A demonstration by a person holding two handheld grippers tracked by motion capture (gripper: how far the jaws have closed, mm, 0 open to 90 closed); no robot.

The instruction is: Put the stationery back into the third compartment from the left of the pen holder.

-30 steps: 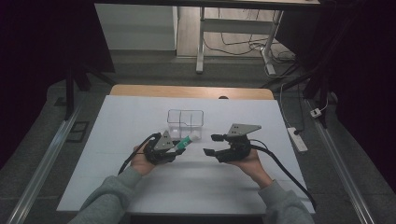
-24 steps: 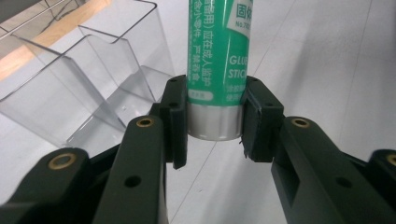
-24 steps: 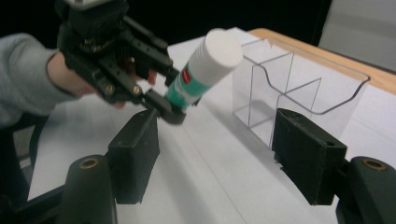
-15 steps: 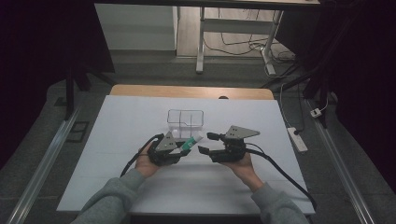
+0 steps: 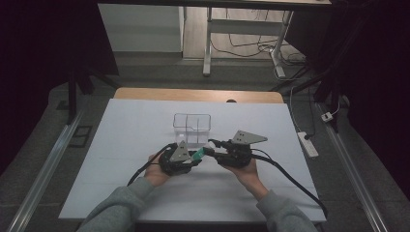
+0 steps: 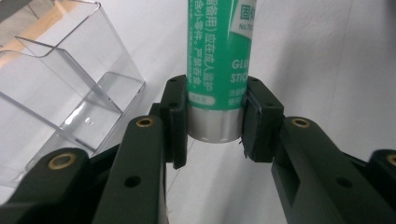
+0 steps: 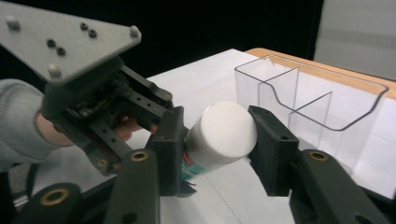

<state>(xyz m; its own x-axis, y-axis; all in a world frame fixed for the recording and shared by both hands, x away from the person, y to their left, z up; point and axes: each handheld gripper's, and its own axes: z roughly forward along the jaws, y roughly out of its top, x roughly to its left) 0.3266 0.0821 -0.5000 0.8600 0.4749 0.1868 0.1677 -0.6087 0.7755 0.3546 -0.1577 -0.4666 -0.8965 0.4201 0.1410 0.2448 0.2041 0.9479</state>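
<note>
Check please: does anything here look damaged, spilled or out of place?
Nothing stands out. The glue stick is intact, held by the left gripper at its base and the right gripper at its white cap. The clear organizer stands upright.

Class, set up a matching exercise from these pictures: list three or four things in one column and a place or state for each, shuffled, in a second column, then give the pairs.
1. glue stick
2. white cap
3. clear organizer
4. left gripper

A. clamps the stick's silver base
B. stands behind both grippers
C. green, with printed text
D. between the right gripper's fingers

Pairs: 1-C, 2-D, 3-B, 4-A
</note>
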